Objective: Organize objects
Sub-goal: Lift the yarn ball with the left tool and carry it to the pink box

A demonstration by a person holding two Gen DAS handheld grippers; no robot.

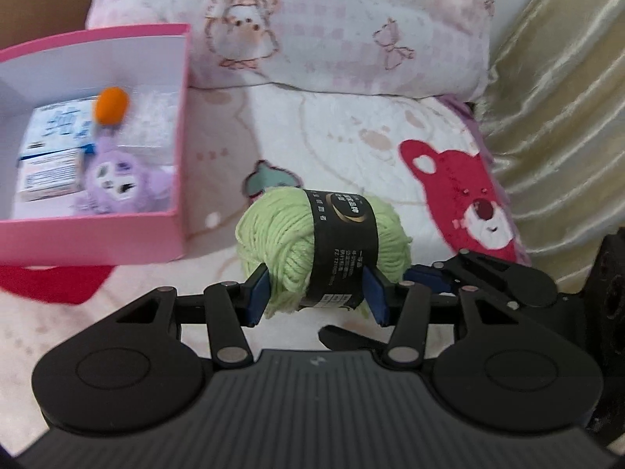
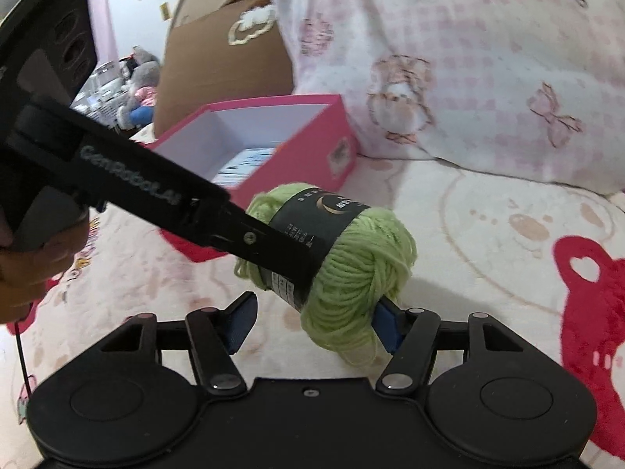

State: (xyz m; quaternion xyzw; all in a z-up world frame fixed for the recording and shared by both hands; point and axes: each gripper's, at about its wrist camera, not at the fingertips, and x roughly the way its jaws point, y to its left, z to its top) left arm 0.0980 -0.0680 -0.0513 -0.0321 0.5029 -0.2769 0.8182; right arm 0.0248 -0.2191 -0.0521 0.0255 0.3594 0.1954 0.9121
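Note:
A light green yarn ball with a black paper band sits on the bed cover. My left gripper is shut on it, its blue pads pressing the near side. In the right wrist view the yarn ball lies between the wide-open fingers of my right gripper; the right pad touches it, the left pad stands apart. The left gripper's arm reaches in from the left onto the yarn. A pink box stands at left, holding a purple plush, an orange ball and white packets.
A pink-and-white pillow lies behind the yarn. A gold curtain hangs at right. The bed cover has a red bear print. In the right wrist view a cardboard box stands behind the pink box.

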